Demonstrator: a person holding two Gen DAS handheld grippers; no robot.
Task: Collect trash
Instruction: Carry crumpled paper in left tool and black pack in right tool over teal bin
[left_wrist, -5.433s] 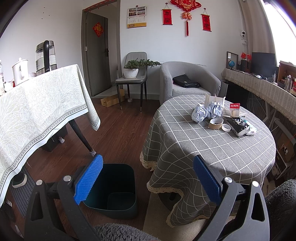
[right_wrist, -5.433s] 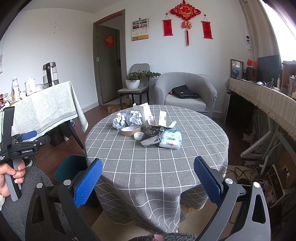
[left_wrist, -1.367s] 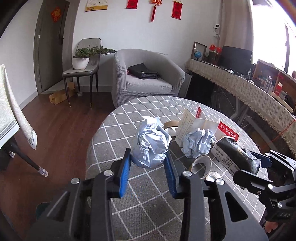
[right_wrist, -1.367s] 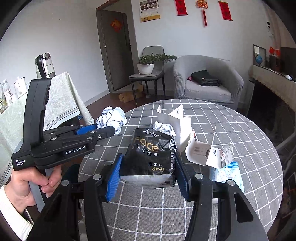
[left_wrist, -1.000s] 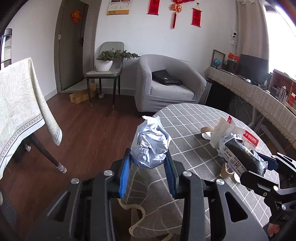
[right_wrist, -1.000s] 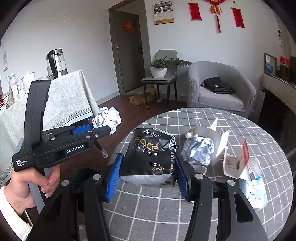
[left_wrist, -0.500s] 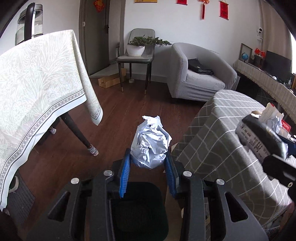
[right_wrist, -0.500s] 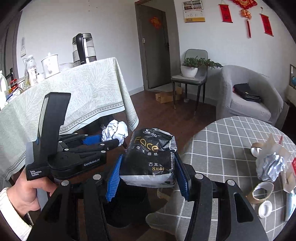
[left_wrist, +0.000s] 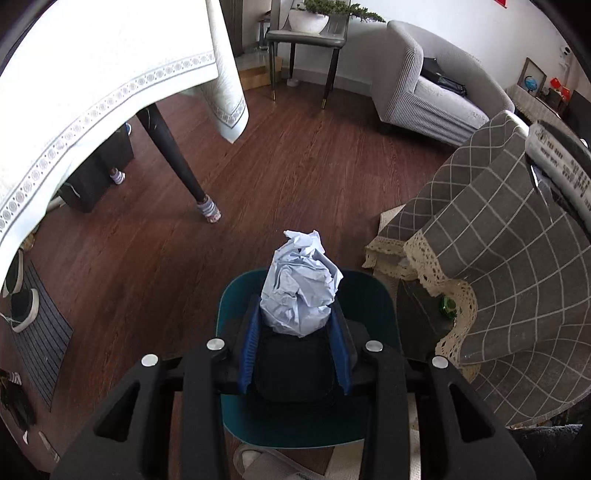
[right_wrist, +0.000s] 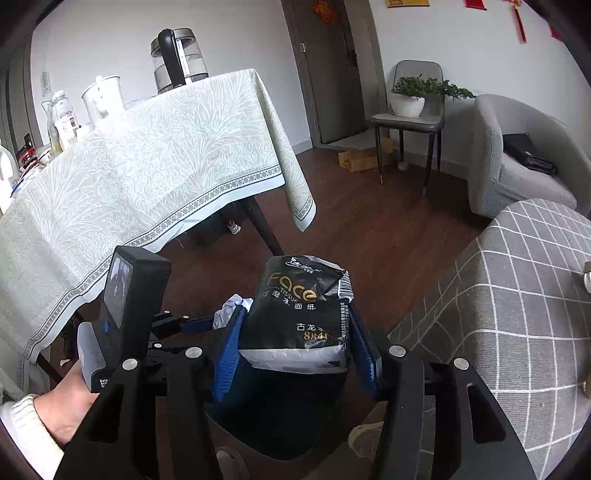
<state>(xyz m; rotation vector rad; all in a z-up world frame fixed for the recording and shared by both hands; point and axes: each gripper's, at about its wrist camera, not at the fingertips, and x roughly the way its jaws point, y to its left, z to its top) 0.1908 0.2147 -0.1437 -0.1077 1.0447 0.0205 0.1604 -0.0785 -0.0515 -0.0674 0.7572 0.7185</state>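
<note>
Our left gripper (left_wrist: 295, 332) clamps a crumpled, pale-blue paper ball (left_wrist: 300, 291) directly above the teal, rounded plastic bin (left_wrist: 380, 373) on the wood floor. Our right gripper (right_wrist: 299, 347) pinches a glossy black tissue packet (right_wrist: 301, 314), with the checked grey tablecloth (right_wrist: 517, 302) at three o'clock of it.

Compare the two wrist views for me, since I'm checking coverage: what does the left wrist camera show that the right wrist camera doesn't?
Only the left wrist view shows the teal bin's open mouth from above, directly beneath the left gripper.

Only the right wrist view shows the kettle on the pale-clothed table, the hand holding the left gripper, and the black tissue pack clamped in the right gripper.

Both show the crumpled paper ball, the grey armchair and the checked tablecloth.
</note>
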